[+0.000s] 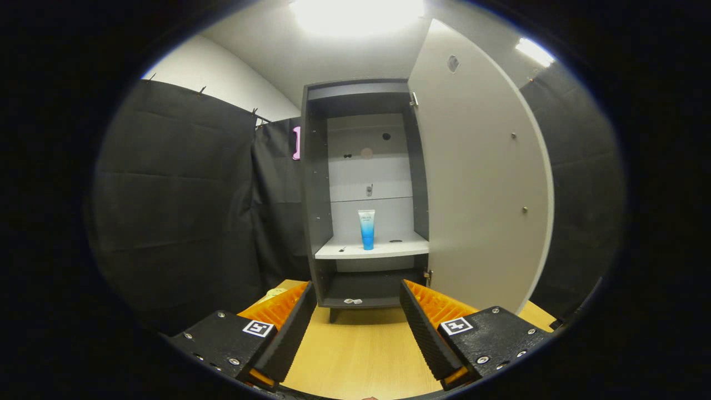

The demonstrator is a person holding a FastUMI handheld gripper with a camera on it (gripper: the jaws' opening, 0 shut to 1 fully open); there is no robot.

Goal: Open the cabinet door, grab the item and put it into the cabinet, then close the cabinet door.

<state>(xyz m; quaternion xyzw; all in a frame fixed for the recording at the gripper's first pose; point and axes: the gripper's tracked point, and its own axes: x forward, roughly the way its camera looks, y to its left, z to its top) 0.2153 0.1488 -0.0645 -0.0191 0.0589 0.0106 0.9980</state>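
Note:
A tall dark grey cabinet (314, 189) stands on the wooden table, straight beyond my fingers. Its pale door (477, 183) is swung wide open to the right. On the white shelf (344, 253) inside stands a blue and white tube (366, 229), upright on its cap, near the shelf's middle. My gripper (358, 322) is open, with nothing between its fingers, held back from the cabinet over the table. Both fingers (291, 328) point at the cabinet's lower compartment.
The wooden tabletop (361, 350) runs from under my fingers to the cabinet's foot. Black cloth walls (178, 205) close the booth on the left and right. A small pale thing lies on the cabinet's dark bottom shelf (353, 301).

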